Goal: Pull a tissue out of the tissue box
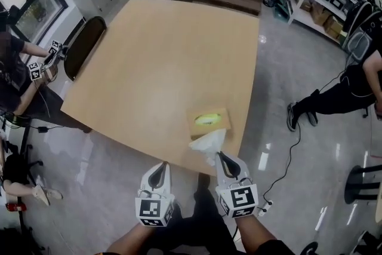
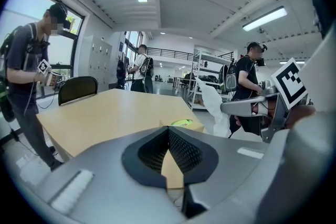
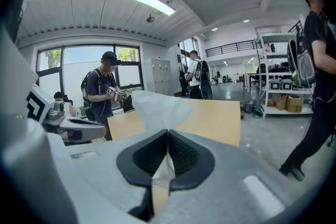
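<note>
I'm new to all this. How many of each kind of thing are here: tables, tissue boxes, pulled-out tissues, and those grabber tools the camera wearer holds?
Table: 1
Tissue box: 1
Tissue: 1, pinched in the right gripper
Grippers: 2, the left gripper and the right gripper
Total: 5

Head camera up top, looking steeply down on the pale square wooden table (image 1: 155, 63) from well above. The left gripper (image 1: 160, 169) and the right gripper (image 1: 221, 156) sit side by side at its bottom edge.

The left gripper view rides low, tight behind its own jaws, facing almost level across the tabletop towards the tan cardboard tissue box (image 2: 184, 124) — and it catches the right gripper off to its right.

The right gripper view sits the same way, nose almost in the white crumpled tissue (image 3: 157, 105), with the left gripper at its left edge.

All three views share the table and that tissue.
</note>
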